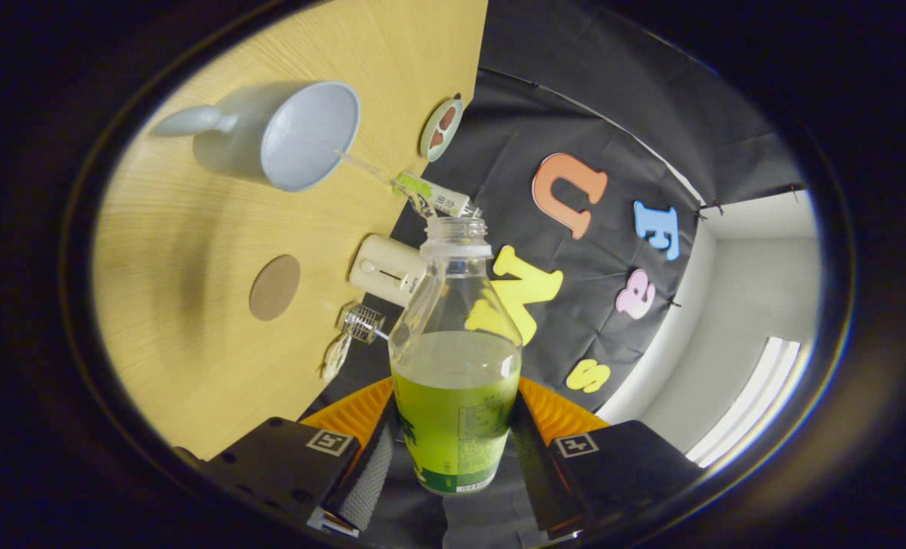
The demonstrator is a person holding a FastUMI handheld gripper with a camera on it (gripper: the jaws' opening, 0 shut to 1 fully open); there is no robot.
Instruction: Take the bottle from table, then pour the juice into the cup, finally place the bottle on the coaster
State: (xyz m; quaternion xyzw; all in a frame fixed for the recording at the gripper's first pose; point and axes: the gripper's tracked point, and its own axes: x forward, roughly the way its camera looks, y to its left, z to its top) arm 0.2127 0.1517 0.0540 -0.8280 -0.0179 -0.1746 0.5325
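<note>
Both fingers of the gripper press against the lower body of the bottle, one black pad on each side, so the bottle is pinched firmly between them. Orange ribbed parts of the gripper show just behind the bottle's flanks. The view is rolled over, so the table reads as a slanted wooden plane to one side and the booth wall lies to the other.

Green juice fills roughly the lower half of the bottle; the upper half is clear and its threaded neck is uncapped. The bottle's base is cut off by the fingers.

Beyond the neck, near the table's edge, lies a small tube-like item with a green and white label; what it is cannot be made out, and the bottle mouth partly overlaps it. Just to the side of the neck sits a cream box-shaped device, close to the same edge. Nearer the fingers, a small clear glassy object lies at the table's rim, too distorted to identify.

Further onto the table, the round brown coaster lies flat with bare wood all around it. Well beyond it stands the pale blue cup, handle pointing away from the bottle, its mouth facing the camera and its inside looking empty. A small round dish with dark marks sits right at the table edge past the cup.
</note>
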